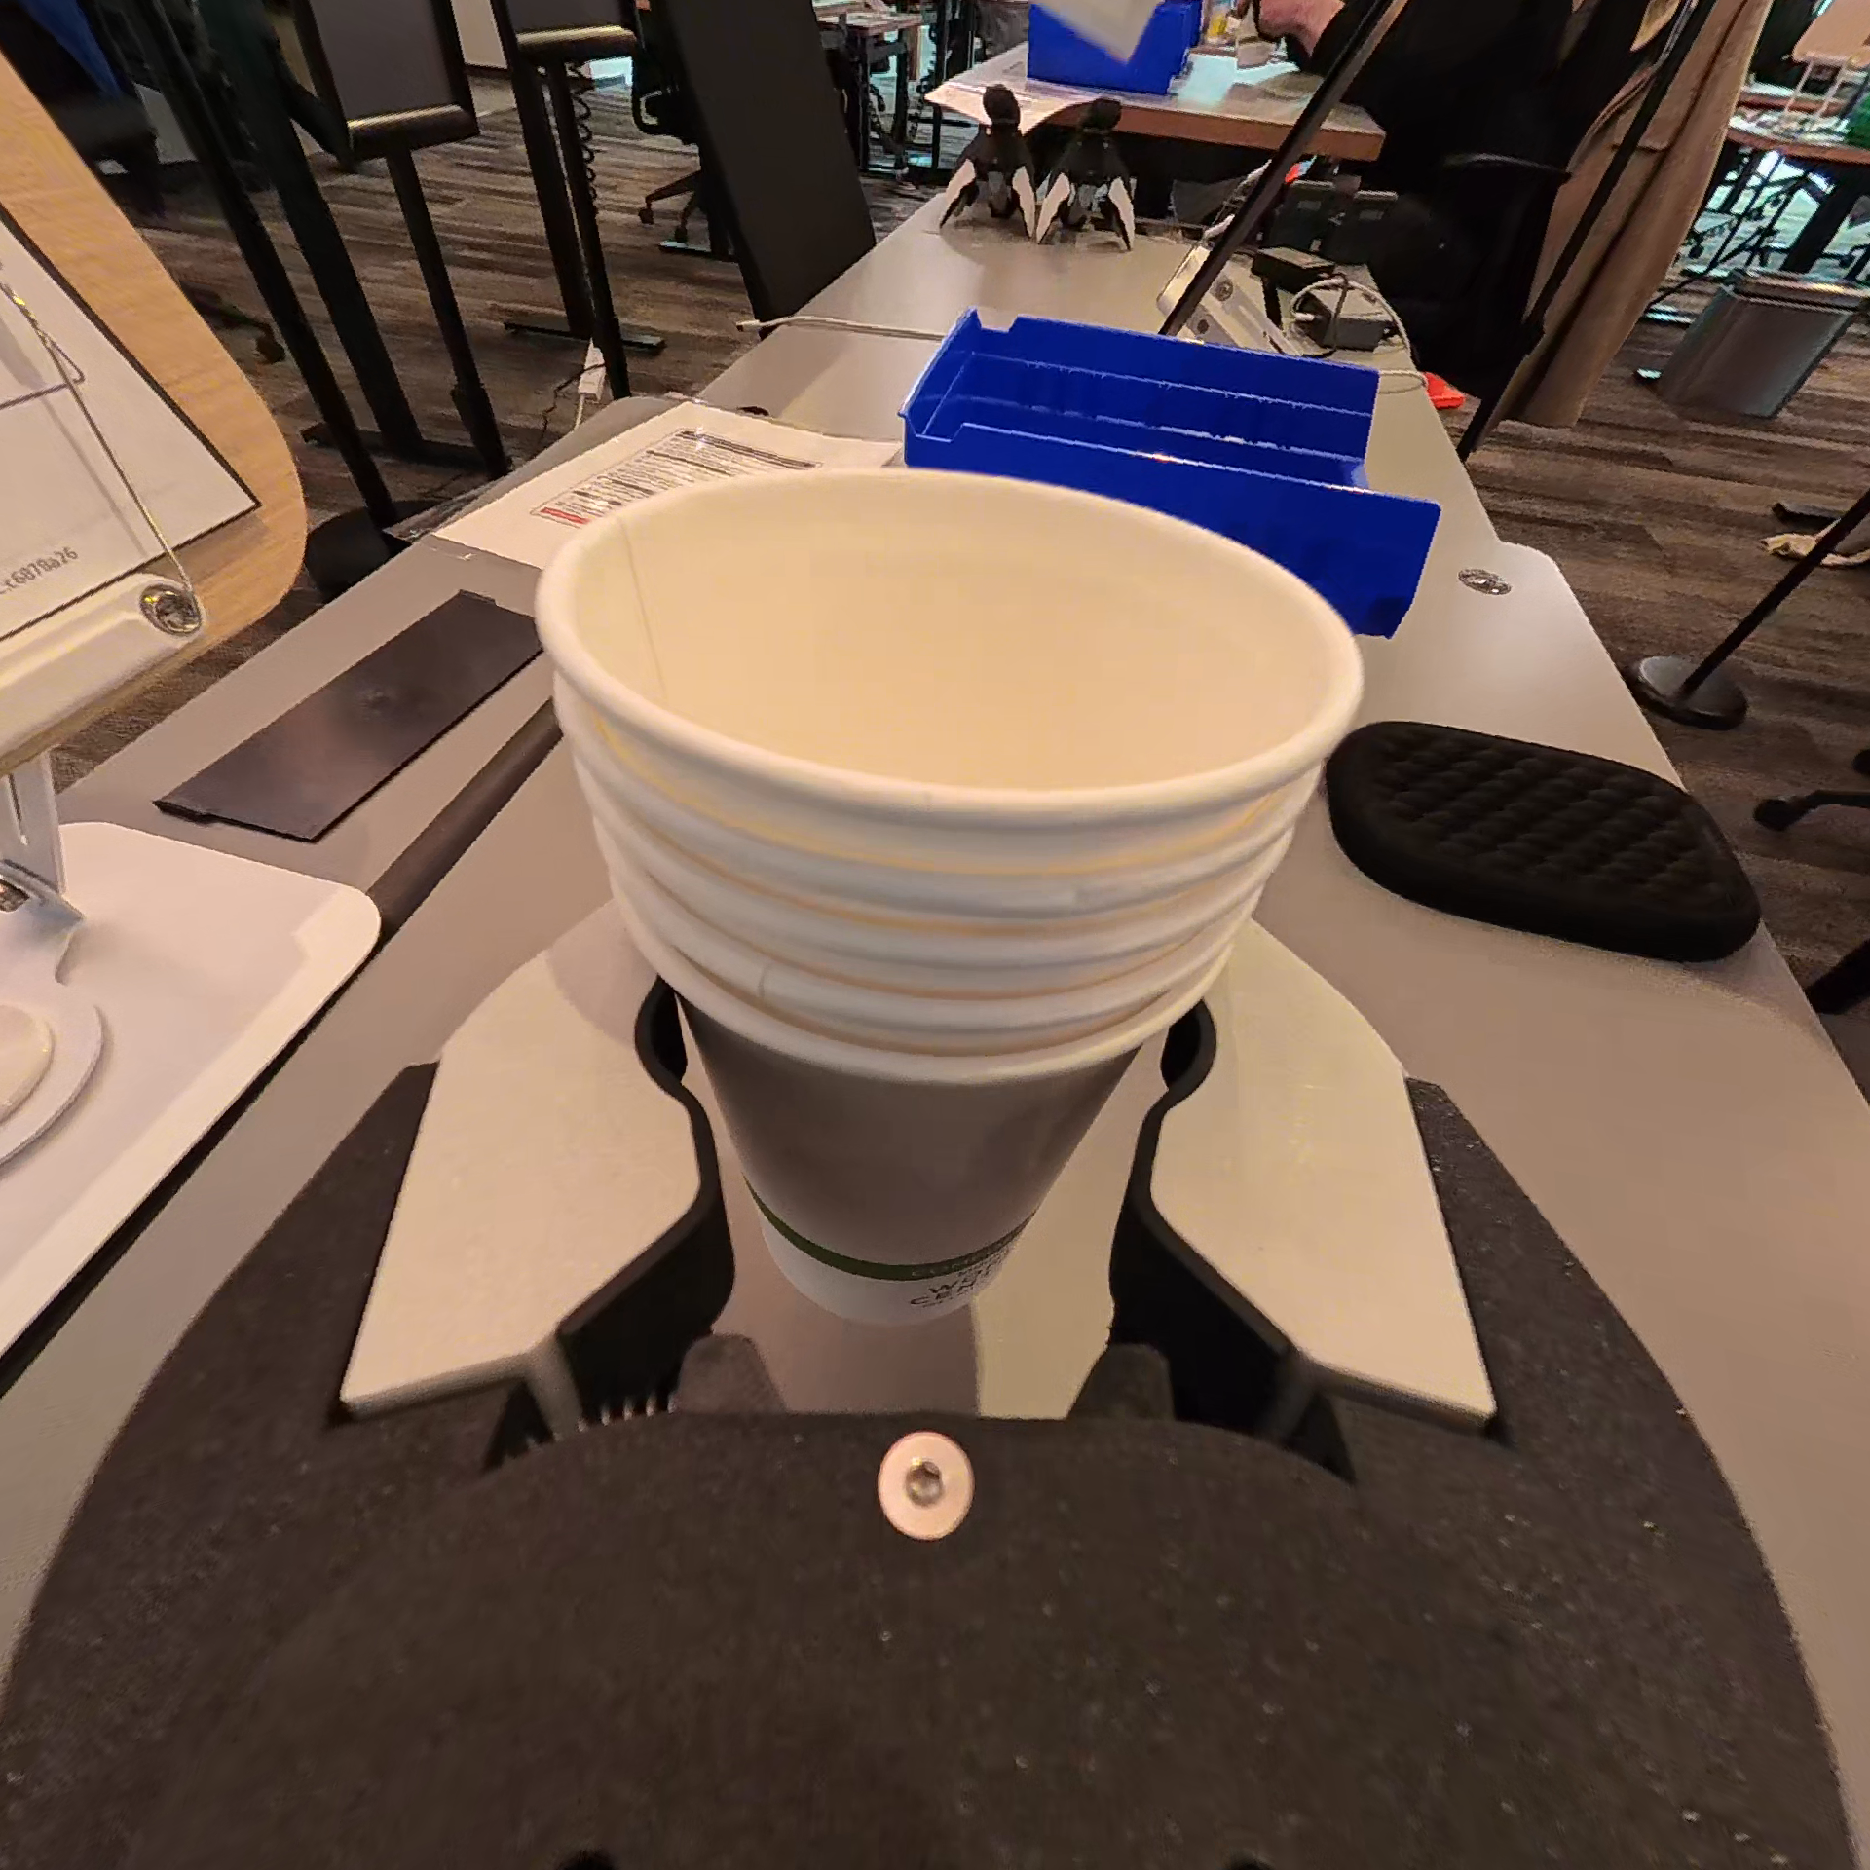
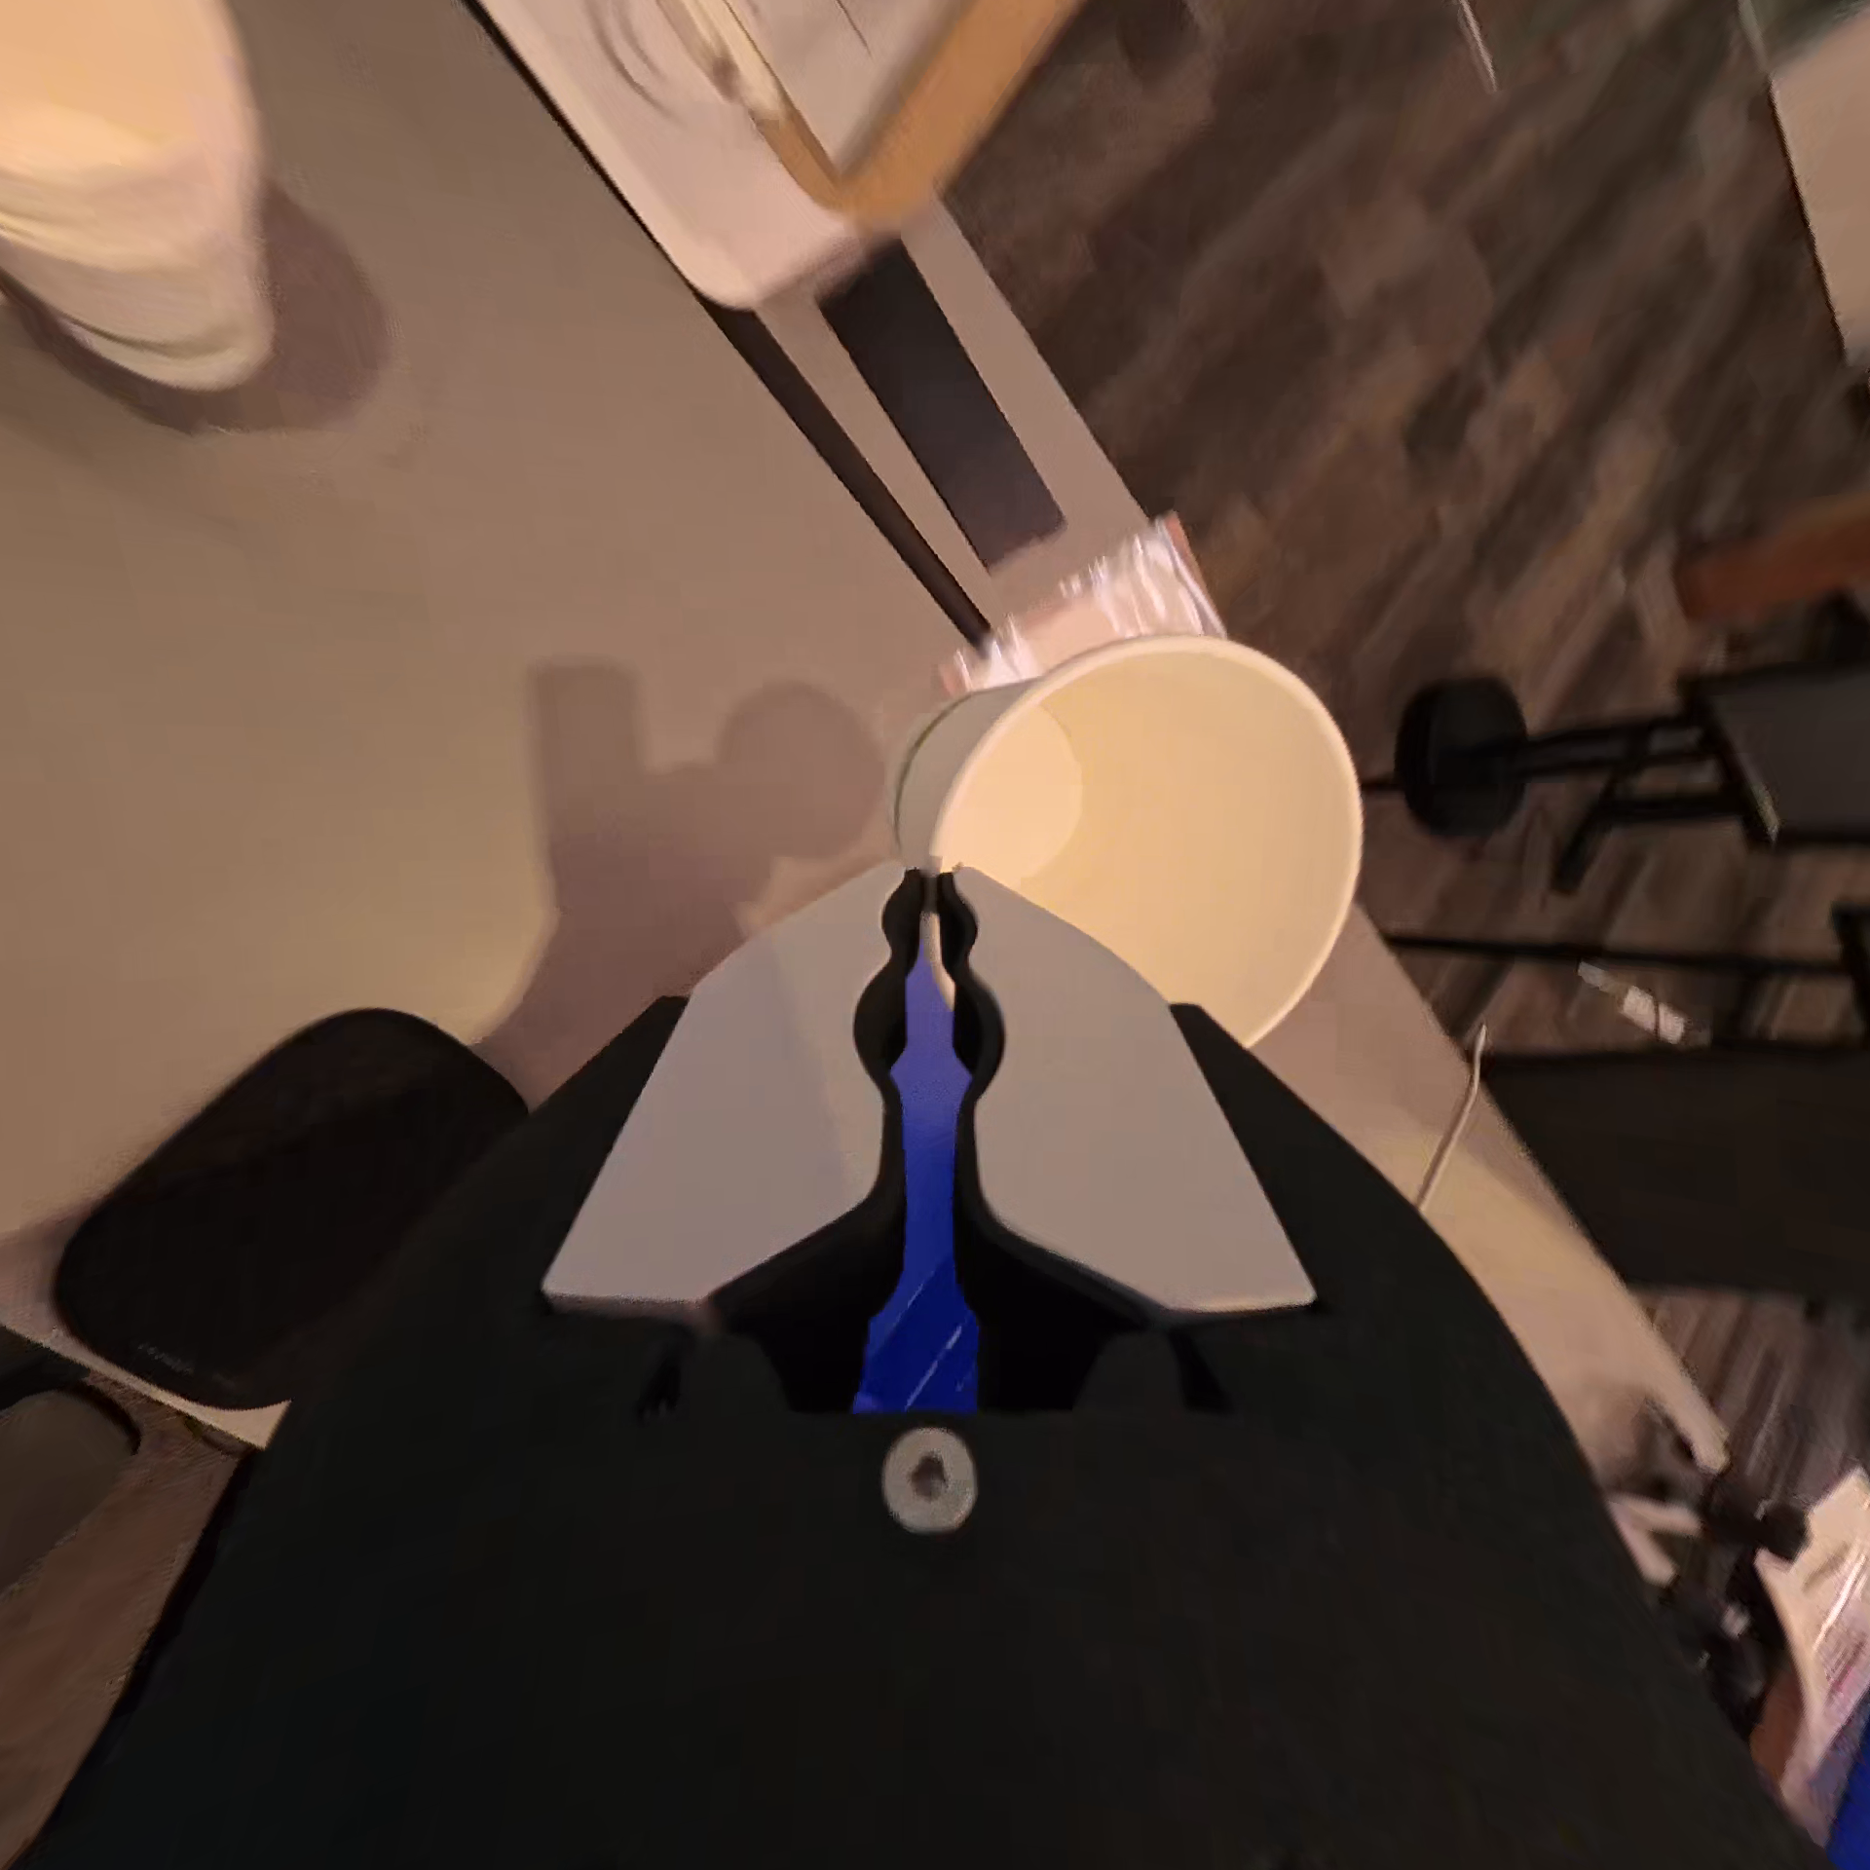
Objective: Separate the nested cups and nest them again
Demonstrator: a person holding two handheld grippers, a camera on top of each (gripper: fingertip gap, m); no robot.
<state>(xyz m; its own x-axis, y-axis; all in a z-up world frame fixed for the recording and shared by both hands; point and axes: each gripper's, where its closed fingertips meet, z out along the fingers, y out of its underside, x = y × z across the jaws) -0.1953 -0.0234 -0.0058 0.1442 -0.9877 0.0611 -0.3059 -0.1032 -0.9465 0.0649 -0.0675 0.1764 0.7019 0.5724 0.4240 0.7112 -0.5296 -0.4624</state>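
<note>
Nested paper cups [image 1: 941,810] sit upright between the left tool's [image 1: 926,1052] fingers, clamped round the grey sleeve, above the grey worktop [image 1: 1579,1093]. Right tool [image 2: 933,878] pinches a single cup's [image 2: 1143,840] rim, tilted. Blue bin [image 1: 1194,455] sits behind, black pad [image 1: 1538,835] to the right.

The left wrist view looks forward and slightly down along a grey table [image 1: 1579,1113], very close to the stack of cups [image 1: 941,810] at frame centre. The right wrist view, rolled and blurred, looks steeply down; both share the stack [image 2: 121,182], upper left there.
</note>
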